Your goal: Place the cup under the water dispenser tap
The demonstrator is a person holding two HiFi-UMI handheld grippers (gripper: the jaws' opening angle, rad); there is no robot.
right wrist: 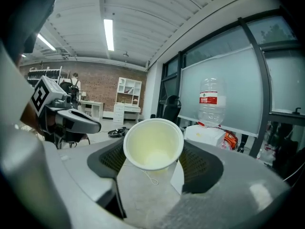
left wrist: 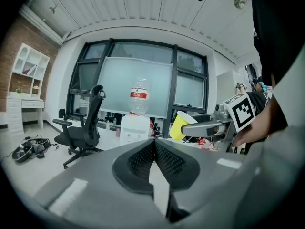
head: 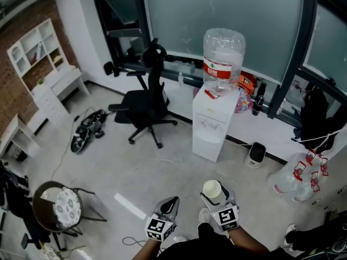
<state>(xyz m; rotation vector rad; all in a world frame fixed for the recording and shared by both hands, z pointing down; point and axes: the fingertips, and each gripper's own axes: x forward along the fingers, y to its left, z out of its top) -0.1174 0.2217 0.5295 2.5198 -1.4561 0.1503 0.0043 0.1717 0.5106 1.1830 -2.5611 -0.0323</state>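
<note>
A pale yellow paper cup sits upright between the jaws of my right gripper, which is shut on it; its empty inside fills the middle of the right gripper view. The white water dispenser with a clear bottle on top stands ahead by the window wall, well away from the cup. It shows small in the gripper views as well. My left gripper is shut and empty, level with the right one and to its left. The cup also appears in the left gripper view.
A black office chair stands left of the dispenser. Empty bottles lie on the floor at right, a small heater beside the dispenser. A round chair and gear sit at left; a thin cord crosses the floor.
</note>
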